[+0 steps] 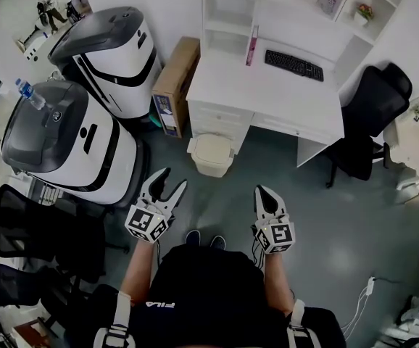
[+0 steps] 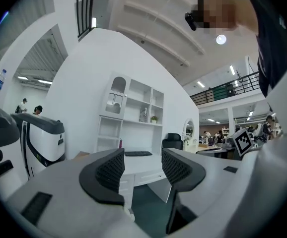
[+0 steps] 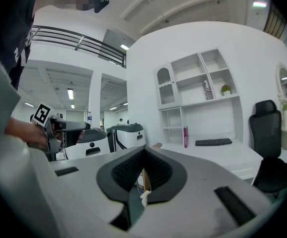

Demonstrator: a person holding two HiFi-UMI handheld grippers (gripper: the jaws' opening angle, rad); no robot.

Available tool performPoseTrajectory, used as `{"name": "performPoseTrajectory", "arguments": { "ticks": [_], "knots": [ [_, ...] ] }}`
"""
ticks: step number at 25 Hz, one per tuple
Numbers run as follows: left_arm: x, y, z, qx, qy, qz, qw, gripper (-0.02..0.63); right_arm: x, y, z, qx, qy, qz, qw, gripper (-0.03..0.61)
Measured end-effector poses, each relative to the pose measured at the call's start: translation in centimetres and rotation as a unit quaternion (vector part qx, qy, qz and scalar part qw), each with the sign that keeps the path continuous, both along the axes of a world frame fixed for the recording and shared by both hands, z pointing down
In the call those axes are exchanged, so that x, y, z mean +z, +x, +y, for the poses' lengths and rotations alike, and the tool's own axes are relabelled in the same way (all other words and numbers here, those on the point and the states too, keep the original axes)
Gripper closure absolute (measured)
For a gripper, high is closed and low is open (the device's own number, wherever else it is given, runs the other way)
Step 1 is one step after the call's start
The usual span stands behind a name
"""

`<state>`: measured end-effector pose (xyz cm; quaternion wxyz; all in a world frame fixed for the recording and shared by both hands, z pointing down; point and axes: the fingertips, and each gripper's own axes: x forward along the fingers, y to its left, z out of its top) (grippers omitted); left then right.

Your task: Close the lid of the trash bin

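The trash bin [image 1: 211, 154] sat on the floor by the desk's [image 1: 267, 96] front left corner, its lid [image 1: 212, 148] seemingly down. Our left gripper [image 1: 172, 182] hung released and empty, the right gripper [image 1: 264, 193] clenched on nothing. We judged a hard push could tip the bin

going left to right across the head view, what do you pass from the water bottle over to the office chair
water bottle -> cardboard box -> trash bin, lid down -> keyboard on the white desk -> black office chair
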<state>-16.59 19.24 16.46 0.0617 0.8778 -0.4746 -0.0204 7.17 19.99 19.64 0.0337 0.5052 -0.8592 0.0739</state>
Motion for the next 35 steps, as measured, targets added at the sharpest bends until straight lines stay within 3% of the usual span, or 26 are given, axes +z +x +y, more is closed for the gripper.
{"name": "performPoseTrajectory", "arguments": {
  "ticks": [5, 6, 8, 13, 17, 21, 24, 28, 35],
  "knots": [
    [-0.1, -0.5, -0.1, 0.004, 0.003, 0.003, 1.0, 0.388, 0.0, -1.6, -0.4, -0.003, 0.001, 0.0, 1.0, 0.572],
    [-0.1, -0.7, -0.1, 0.0, 0.005, 0.0, 1.0, 0.44, 0.0, -1.8, -0.4, -0.003, 0.0, 0.001, 1.0, 0.572],
    [0.0, -0.8, 0.2, 0.004, 0.006, -0.009, 0.9999, 0.612, 0.1, -2.1, -0.4, -0.001, 0.0, 0.002, 1.0, 0.572],
    [0.8, -0.8, 0.7, 0.028, -0.007, -0.009, 0.9995, 0.612, 0.0, -3.0, -0.2, -0.003, 0.002, 0.012, 1.0, 0.573],
    [0.9, -1.3, 0.8, 0.033, -0.006, -0.005, 0.9994, 0.612, -0.5, -4.6, 0.3, -0.023, 0.009, 0.067, 0.997, 0.575],
    [1.4, -1.2, 1.0, 0.036, -0.009, -0.009, 0.9993, 0.612, -0.5, -4.3, 0.0, -0.013, 0.0, 0.046, 0.999, 0.575],
    [1.3, -1.7, 1.1, 0.035, -0.009, -0.001, 0.9993, 0.612, -0.3, -4.0, 0.2, -0.007, 0.009, 0.093, 0.996, 0.575],
    [1.9, -2.3, 1.2, 0.038, -0.013, 0.001, 0.9992, 0.612, -0.4, -4.2, 0.4, -0.01, 0.005, 0.068, 0.998, 0.575],
    [1.4, -3.7, 1.5, 0.022, 0.005, 0.022, 0.9995, 0.612, -2.0, -5.1, 1.1, -0.012, 0.035, 0.076, 0.996, 0.575]
  ]
}}
